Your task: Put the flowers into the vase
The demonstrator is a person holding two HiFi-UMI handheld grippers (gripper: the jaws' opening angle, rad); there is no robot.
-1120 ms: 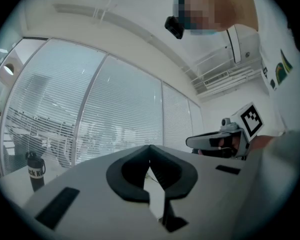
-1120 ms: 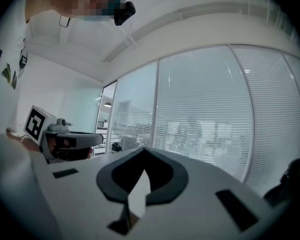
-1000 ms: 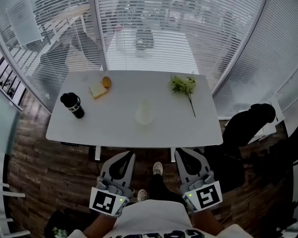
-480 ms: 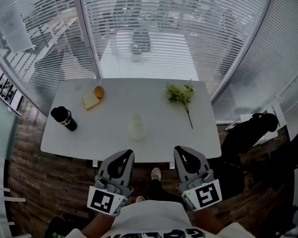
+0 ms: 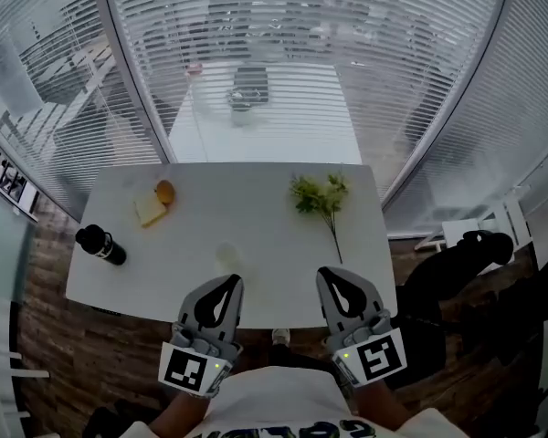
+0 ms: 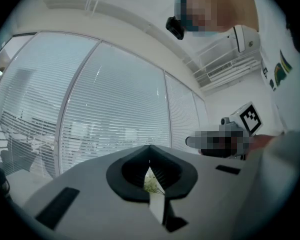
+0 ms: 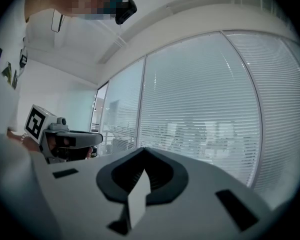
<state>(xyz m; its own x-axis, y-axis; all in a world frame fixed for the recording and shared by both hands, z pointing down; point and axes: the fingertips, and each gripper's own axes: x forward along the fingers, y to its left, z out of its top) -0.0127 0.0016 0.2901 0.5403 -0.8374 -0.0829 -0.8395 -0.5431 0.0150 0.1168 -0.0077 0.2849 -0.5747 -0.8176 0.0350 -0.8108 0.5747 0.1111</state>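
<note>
At the far left of the white table (image 5: 256,217) I see a black bottle (image 5: 100,245) lying near the edge. Further in sit a pale yellow block (image 5: 149,211) and an orange (image 5: 165,191), the two touching.

Right of them, close to the near edge, I can make out the clear vase (image 5: 226,259). It is faint against the tabletop, and nothing is in it. My left gripper (image 5: 227,285) hovers just at that near edge, right beside the vase, with its jaws pressed together on nothing.

The flowers (image 5: 318,195) lie flat on the table to the right of centre, green heads toward the window and thin stem pointing back at me, well apart from the vase. My right gripper (image 5: 333,279) hangs at the near edge below that stem, jaws likewise closed and empty.

A black chair (image 5: 457,263) stands off the table's right end.
</note>
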